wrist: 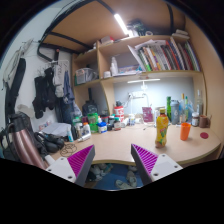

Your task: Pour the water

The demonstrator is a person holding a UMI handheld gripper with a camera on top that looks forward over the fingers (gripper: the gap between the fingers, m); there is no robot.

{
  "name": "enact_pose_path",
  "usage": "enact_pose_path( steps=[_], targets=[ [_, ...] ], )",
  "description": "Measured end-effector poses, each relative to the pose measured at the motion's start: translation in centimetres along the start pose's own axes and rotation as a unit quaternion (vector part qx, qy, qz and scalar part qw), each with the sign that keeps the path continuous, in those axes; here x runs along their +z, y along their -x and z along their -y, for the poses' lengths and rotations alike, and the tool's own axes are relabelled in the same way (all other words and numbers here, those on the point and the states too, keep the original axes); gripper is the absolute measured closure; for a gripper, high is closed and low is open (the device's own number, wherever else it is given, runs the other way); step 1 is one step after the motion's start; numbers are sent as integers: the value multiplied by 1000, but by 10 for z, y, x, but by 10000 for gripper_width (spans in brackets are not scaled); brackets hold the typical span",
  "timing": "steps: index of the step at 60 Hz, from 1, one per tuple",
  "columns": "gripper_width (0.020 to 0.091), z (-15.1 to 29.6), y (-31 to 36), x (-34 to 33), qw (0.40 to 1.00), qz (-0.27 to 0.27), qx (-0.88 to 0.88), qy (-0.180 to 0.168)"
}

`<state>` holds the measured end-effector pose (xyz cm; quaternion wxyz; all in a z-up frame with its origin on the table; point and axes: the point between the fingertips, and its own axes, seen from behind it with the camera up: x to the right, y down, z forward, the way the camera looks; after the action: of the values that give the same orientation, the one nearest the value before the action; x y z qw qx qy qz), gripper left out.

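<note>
Claw (112,160) spread wide and empty, desk (115,145) beyond, yellow bottle (162,128), orange cup (185,130) beside it

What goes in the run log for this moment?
phase: approach | gripper: open, empty | bottle: upright on desk, beyond fingers | orange cup: beside bottle | pour: not yet started
</note>
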<state>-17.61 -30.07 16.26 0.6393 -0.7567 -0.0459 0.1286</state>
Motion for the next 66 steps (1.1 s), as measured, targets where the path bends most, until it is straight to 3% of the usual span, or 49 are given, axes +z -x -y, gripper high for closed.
enact_pose_path(
  steps=[19, 36, 46, 49, 63, 65, 66],
  targets=[
    [303, -3, -70, 14, 998, -49, -33, -31],
    [305, -1, -185, 86, 986, -135, -80, -47],
    [307, 1, -239, 138, 982, -170, -72, -40],
    [308, -5, -253, 155, 980, -180, -83, -24],
    [306, -12, -285, 216, 980, -184, -79, 0],
    [317, -11, -289, 223, 980, -182, -78, 3],
    [386, -11, -288, 226, 980, -182, -77, 5]
  ],
)
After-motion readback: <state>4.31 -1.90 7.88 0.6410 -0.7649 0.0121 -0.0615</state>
